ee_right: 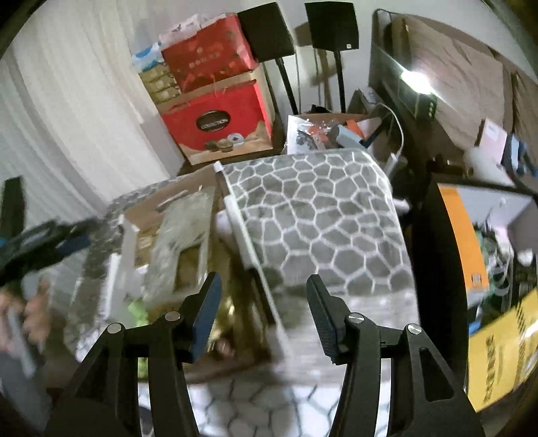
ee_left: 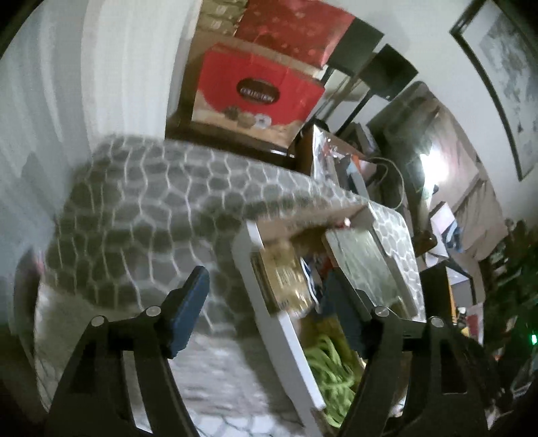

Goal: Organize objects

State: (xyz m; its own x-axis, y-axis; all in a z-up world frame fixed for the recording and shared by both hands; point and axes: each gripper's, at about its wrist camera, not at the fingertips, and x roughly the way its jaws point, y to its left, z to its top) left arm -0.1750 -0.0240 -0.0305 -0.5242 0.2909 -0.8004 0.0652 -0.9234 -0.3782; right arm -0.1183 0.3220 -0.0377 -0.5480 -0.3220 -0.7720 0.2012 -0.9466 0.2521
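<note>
A storage box covered in grey honeycomb fabric stands open below both grippers. In the left wrist view its left lid flap (ee_left: pixel 151 208) and right lid flap (ee_left: pixel 396 242) are raised, and a gold packet (ee_left: pixel 285 279) and a green bundle (ee_left: pixel 329 369) lie inside. My left gripper (ee_left: pixel 269 302) is open, and the left flap's white edge (ee_left: pixel 285 329) runs between its fingers without touching the pads. My right gripper (ee_right: pixel 264 289) is open above the near edge of the right flap (ee_right: pixel 319 218). The blurred left gripper (ee_right: pixel 50 235) shows at the far left.
Red gift boxes (ee_right: pixel 218 124) are stacked behind the box against a white curtain. Two black speakers (ee_right: pixel 333 27) stand on poles beside them. A carton of clutter (ee_right: pixel 329 131), a dark screen (ee_right: pixel 403 84) and a yellow box (ee_right: pixel 497 343) crowd the right side.
</note>
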